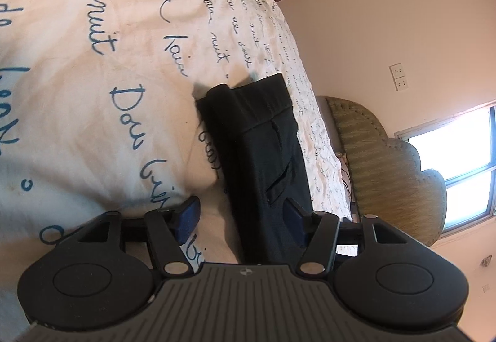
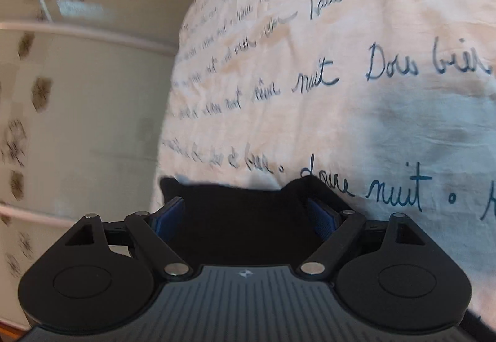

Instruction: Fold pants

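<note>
The black pants [image 1: 263, 149] are seen in the left wrist view as a long narrow folded strip running from the centre of the frame down to the lower middle, laid on a cream bedspread [image 1: 93, 78] printed with blue handwriting. The waistband end lies at the centre, slightly rumpled at its upper left corner.

In that view the left gripper [image 1: 241, 215] is held spread: its right-hand pad sits at the strip's right edge, while the left-hand pad stands clear over bare bedspread, so nothing is pinched.

In the right wrist view dark cloth, taken to be the pants [image 2: 241, 218], fills the lower middle of the frame between the blue pads of the right gripper [image 2: 245, 211]. The jaws are spread wide around the cloth. Whether the pads actually press on it cannot be told, since the picture is blurred and the cloth is bunched.

Several risks are judged from this. If only the top layer is caught on closing, the fold could be peeled apart. With the left pads straddling one edge only, the strip could be dragged sideways and skewed. The loose bedspread could be pinched together with the cloth and pulled up. The rumpled waistband corner could be creased in by a further fold.
</note>
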A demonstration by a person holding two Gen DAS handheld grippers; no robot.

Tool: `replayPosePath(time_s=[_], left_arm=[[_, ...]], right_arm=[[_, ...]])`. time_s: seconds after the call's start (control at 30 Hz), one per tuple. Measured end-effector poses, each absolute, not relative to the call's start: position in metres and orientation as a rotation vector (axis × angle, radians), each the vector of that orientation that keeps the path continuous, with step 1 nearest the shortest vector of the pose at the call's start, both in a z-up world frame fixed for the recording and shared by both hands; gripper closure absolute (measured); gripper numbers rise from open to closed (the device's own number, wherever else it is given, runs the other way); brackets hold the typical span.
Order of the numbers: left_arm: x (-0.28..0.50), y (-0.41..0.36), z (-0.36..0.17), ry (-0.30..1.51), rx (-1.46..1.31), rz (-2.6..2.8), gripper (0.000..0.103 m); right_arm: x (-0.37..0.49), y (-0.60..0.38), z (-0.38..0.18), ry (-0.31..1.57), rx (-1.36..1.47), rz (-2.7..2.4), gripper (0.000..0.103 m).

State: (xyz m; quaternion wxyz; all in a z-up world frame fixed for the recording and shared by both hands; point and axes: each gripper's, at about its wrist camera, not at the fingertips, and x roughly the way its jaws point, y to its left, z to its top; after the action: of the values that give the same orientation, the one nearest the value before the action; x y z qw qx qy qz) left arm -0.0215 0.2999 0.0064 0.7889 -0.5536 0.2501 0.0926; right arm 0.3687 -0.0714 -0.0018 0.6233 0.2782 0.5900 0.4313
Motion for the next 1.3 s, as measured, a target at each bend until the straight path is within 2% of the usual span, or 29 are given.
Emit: replayPosePath(time_s=[0.07,0.1,0.13,0.17,0.2,0.23,0.33,0.6,0.73,0.77,0.8,0.83,0.87,0.9,0.93,1.1,1.2,1.3], left_arm=[[-0.022,0.305,0.008,0.530,-1.204,0.205,0.040],[-0.021,0.308,0.007,0.525,-1.216,0.214,0.040],[-0.020,0.311,0.007,0.520,-1.233,0.222,0.040],[-0.019,0.313,0.007,0.514,-1.251,0.226,0.039],[-0.019,0.314,0.008,0.508,-1.257,0.227,0.036],[-0.017,0.314,0.009,0.505,-1.249,0.228,0.035],[-0.014,0.313,0.009,0.512,-1.238,0.239,0.034],[0.009,0.325,0.008,0.508,-1.275,0.242,0.020],[0.019,0.322,0.009,0.492,-1.238,0.238,0.016],[0.022,0.320,0.010,0.486,-1.216,0.256,0.022],[0.025,0.317,0.010,0.497,-1.184,0.283,0.046],[0.029,0.315,0.011,0.528,-1.139,0.312,0.061],[0.032,0.313,0.012,0.548,-1.098,0.343,0.076],[0.032,0.310,0.013,0.548,-1.062,0.358,0.082],[0.033,0.307,0.015,0.550,-1.011,0.369,0.083],[0.029,0.274,0.046,0.501,-0.703,0.408,0.088],[0.027,0.271,0.056,0.490,-0.665,0.409,0.088],[0.039,0.284,0.029,0.600,-0.703,0.436,0.086]], right_arm=[[0.367,-0.066,0.001,1.342,0.583,1.000,0.024],[0.367,-0.068,0.002,1.337,0.591,0.997,0.036],[0.368,-0.071,0.002,1.325,0.596,0.986,0.057],[0.368,-0.073,0.002,1.316,0.580,0.969,0.068],[0.368,-0.076,0.001,1.305,0.558,0.953,0.085],[0.367,-0.081,0.000,1.286,0.553,0.951,0.093],[0.367,-0.098,-0.002,1.218,0.625,0.936,0.099],[0.385,-0.119,-0.011,1.164,0.784,0.842,0.100],[0.371,-0.109,0.001,1.187,0.869,0.877,0.094],[0.363,-0.106,0.006,1.174,0.868,0.897,0.092],[0.353,-0.106,0.010,1.159,0.877,0.923,0.080],[0.343,-0.106,0.013,1.154,0.894,0.946,0.058],[0.333,-0.109,0.013,1.147,0.918,0.958,0.043],[0.322,-0.113,0.013,1.133,0.941,0.960,0.017],[0.310,-0.118,0.012,1.111,0.957,0.957,0.013],[0.258,-0.141,-0.003,1.096,1.004,0.962,0.013],[0.238,-0.155,-0.010,1.088,0.959,0.927,0.014],[0.228,-0.172,-0.013,1.054,1.006,0.927,0.014]])
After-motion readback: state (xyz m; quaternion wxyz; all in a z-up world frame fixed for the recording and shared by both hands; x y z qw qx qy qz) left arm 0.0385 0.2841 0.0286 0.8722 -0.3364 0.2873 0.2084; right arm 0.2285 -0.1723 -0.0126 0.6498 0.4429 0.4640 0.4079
